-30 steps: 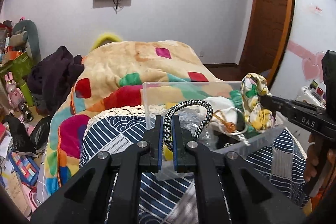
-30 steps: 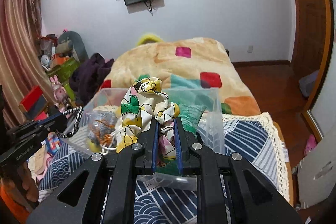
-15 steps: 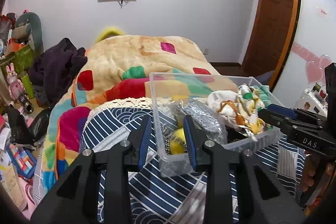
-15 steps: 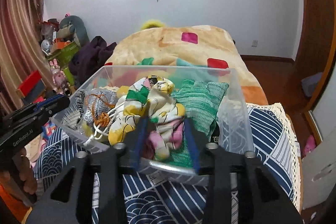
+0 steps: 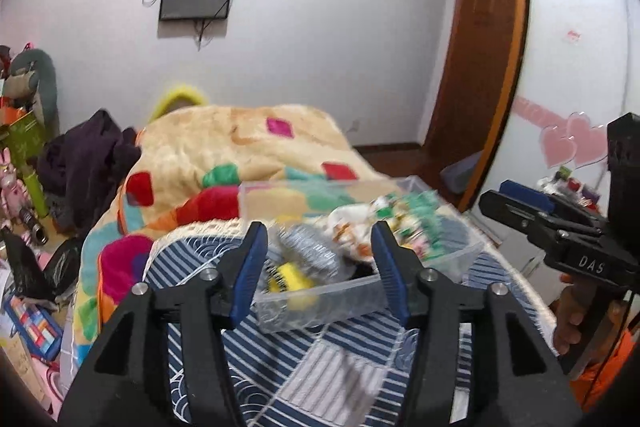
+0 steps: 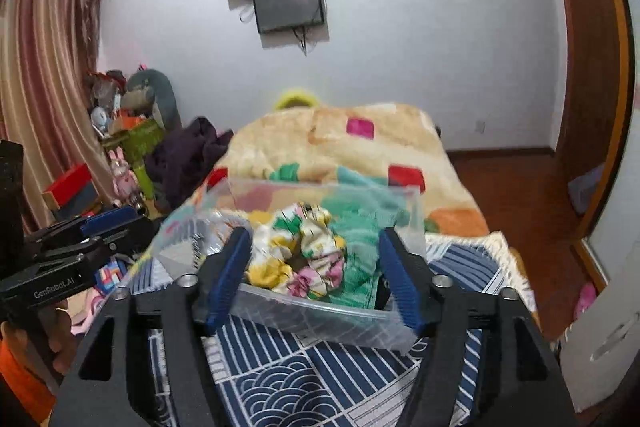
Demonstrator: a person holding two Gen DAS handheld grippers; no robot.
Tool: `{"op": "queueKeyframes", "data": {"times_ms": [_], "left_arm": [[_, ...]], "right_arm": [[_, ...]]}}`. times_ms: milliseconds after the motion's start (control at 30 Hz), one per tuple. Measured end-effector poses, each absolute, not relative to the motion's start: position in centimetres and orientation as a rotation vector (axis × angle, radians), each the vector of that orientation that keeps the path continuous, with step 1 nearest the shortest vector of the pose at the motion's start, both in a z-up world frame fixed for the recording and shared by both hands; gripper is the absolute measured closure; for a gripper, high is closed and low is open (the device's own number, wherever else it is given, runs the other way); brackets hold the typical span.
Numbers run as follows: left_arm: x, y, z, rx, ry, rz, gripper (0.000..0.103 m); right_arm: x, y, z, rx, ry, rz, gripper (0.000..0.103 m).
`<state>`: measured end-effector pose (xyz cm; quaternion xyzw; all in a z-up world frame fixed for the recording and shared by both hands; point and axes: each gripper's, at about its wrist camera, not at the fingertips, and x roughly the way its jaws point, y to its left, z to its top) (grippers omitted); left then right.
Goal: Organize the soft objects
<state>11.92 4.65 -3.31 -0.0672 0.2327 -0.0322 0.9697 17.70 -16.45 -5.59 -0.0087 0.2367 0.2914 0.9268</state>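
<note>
A clear plastic bin (image 5: 320,301) (image 6: 320,319) stands on a navy patterned cloth (image 6: 320,387) and holds soft things. A floral scrunchie (image 6: 304,255) lies in it beside a green knit cloth (image 6: 360,239). A silvery bundle (image 5: 316,251) and something yellow (image 5: 290,281) lie at the bin's near end in the left wrist view. My left gripper (image 5: 318,267) is open and empty, back from the bin. My right gripper (image 6: 316,275) is open and empty, back from the bin; it also shows in the left wrist view (image 5: 516,203).
The cloth covers a table (image 5: 320,367) at the foot of a bed with a colourful patchwork blanket (image 5: 240,155). Dark clothes (image 5: 88,155) and toys pile up at the left. A wooden door (image 6: 588,67) is at the right.
My left gripper let go of the black-and-white corded loop and my right gripper let go of the floral scrunchie. Both opened wide and drew back from the bin.
</note>
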Motion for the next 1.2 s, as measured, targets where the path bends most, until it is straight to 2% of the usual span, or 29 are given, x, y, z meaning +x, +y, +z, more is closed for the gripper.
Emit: {"op": "queueKeyframes", "data": {"times_ms": [67, 100, 200, 433, 500, 633, 700, 1200], "left_arm": [[11.1, 4.3, -2.2, -0.128, 0.443, -0.083, 0.046], [10.6, 4.0, -1.7, -0.119, 0.425, -0.087, 0.041], [8.8, 3.2, -0.1, -0.097, 0.36, -0.09, 0.032], [5.8, 2.1, 1.6, -0.089, 0.282, -0.089, 0.006], [5.0, 2.0, 1.7, -0.09, 0.271, -0.087, 0.001], [4.4, 2.5, 1.8, -0.136, 0.272, -0.093, 0.0], [4.0, 2.8, 1.8, -0.152, 0.269, -0.092, 0.0], [2.6, 3.0, 1.6, -0.115, 0.232, -0.039, 0.0]], "right_arm": [[16.9, -16.8, -4.5, -0.011, 0.444, 0.603, 0.034], [16.5, -16.9, -4.0, -0.013, 0.426, 0.602, 0.031], [15.2, -17.2, -2.7, -0.026, 0.361, 0.582, 0.017], [12.8, -17.7, -1.3, -0.016, 0.263, 0.569, 0.015], [11.9, -18.0, -1.1, -0.019, 0.243, 0.57, 0.009], [10.6, -18.1, -0.9, -0.022, 0.206, 0.572, 0.006], [10.4, -18.1, -0.9, -0.024, 0.195, 0.568, 0.0], [9.4, -18.5, -1.6, -0.001, 0.192, 0.57, 0.0]]}}
